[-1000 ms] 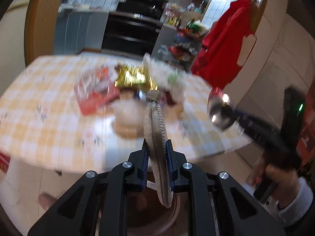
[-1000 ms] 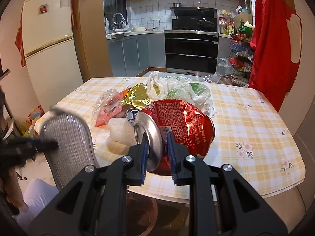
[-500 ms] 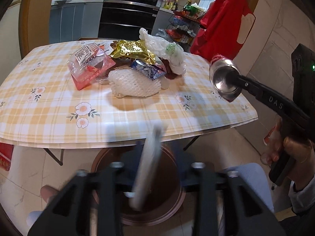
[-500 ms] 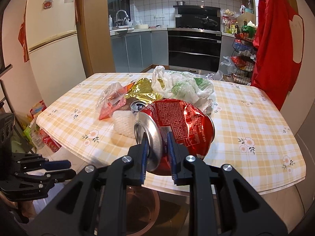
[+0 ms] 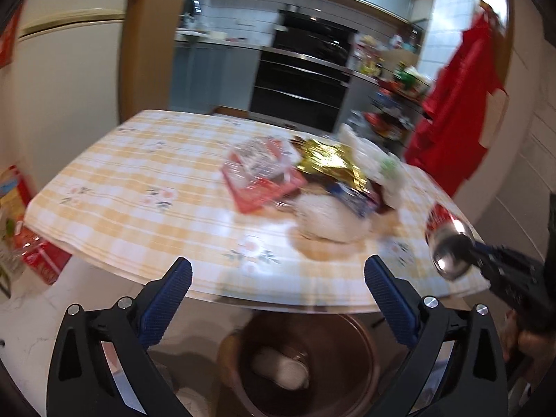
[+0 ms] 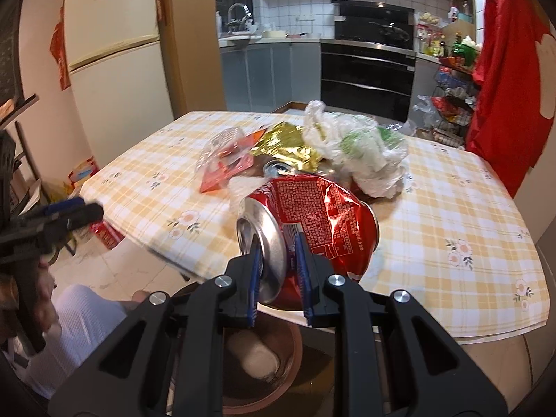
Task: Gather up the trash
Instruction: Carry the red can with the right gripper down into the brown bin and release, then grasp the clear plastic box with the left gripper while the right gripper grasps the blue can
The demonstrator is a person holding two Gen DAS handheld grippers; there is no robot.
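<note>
My left gripper (image 5: 278, 274) hangs in front of the table edge, above a brown bin (image 5: 365, 333) on the floor; its jaws are opening wide with nothing between them. A pale flat piece (image 5: 281, 370) lies inside the bin. My right gripper (image 6: 278, 253) is shut on a crushed red can (image 6: 323, 215), held over the bin (image 6: 295, 351) at the table's near edge. On the checked tablecloth (image 6: 451, 208) a pile holds a red-and-clear packet (image 5: 260, 173), a gold foil wrapper (image 5: 330, 160), a white foam net (image 5: 326, 215) and a white plastic bag (image 6: 361, 146).
A cream fridge (image 6: 111, 59) stands at the left, and a red garment (image 6: 504, 69) hangs at the right. Red boxes (image 5: 41, 260) sit on the floor by the table's left corner. A person's leg in white cloth (image 6: 80, 316) is beside the bin.
The left gripper opened and let go of the flat mesh piece, which fell into the bin; its view then swung left. The right gripper keeps its hold on the can.
</note>
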